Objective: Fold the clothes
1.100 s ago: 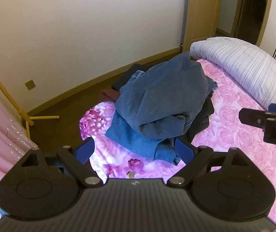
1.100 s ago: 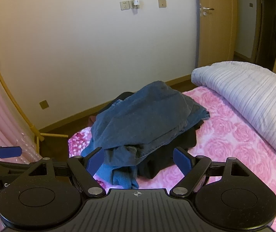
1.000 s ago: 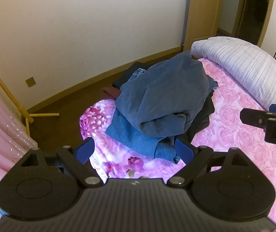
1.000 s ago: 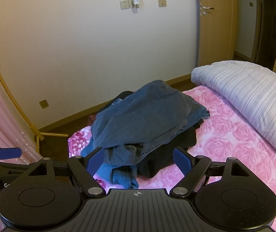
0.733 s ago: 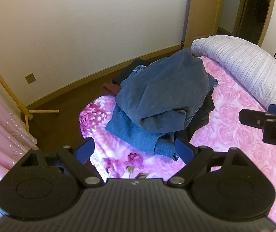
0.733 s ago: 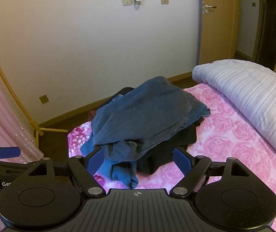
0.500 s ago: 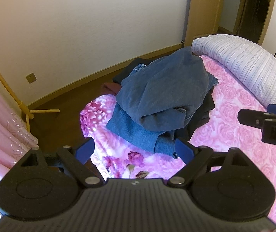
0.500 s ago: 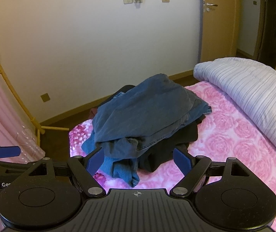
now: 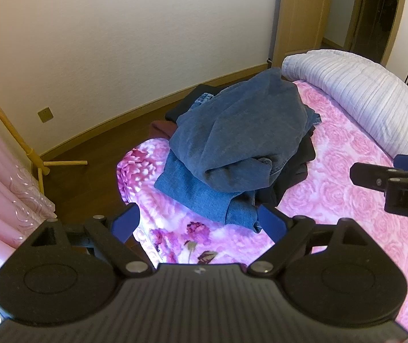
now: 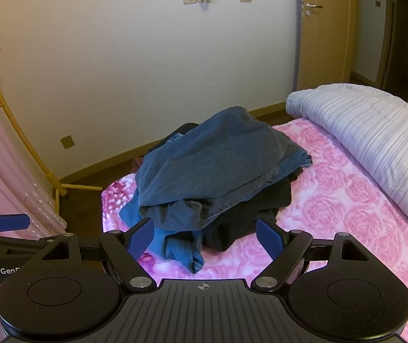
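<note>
A bed with a pink rose-patterned cover fills the space ahead of both grippers. A pale ribbed duvet lies rolled along it, beyond and to the right of the right gripper's fingers. The pile of clothes sits at the bed's corner, just past the fingertips of both grippers: a dark blue denim garment is heaped on top, a lighter blue denim piece spills out beneath it towards the fingers, and black fabric shows at the bottom on the right side. The left gripper has its blue-padded fingers spread wide, nothing between them, short of the pile's near edge. The right gripper is likewise wide open and empty, the pile's front edge showing between its pads without touching them.
</note>
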A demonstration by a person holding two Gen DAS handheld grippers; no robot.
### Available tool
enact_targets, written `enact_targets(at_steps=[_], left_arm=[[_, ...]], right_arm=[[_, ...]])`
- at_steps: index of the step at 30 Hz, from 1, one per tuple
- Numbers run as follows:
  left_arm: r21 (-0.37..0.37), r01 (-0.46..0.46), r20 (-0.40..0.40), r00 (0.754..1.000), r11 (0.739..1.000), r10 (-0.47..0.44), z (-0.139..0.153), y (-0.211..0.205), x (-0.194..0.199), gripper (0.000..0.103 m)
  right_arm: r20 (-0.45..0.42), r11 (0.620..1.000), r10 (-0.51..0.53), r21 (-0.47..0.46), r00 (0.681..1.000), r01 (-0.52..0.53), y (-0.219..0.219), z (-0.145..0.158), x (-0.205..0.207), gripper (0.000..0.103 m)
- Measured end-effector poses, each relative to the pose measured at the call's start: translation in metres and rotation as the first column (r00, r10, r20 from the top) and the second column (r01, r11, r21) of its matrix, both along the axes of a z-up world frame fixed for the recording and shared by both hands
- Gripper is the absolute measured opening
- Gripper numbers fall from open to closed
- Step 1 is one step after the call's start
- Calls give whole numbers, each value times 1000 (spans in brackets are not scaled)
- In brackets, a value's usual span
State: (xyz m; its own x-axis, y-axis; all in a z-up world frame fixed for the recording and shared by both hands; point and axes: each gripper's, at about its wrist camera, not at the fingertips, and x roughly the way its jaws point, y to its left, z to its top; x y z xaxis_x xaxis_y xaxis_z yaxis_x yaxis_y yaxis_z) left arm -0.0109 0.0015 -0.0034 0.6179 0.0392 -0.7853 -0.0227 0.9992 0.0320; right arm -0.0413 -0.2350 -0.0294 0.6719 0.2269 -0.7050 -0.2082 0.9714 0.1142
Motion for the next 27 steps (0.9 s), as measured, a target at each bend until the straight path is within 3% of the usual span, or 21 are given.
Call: enact_targets(at_steps=[27], left_arm=[[5, 7, 2, 1000, 1000, -7, 0, -1, -5, 88]], right_arm=[[1, 1000, 13, -15, 1000, -13, 2, 2, -1, 81]])
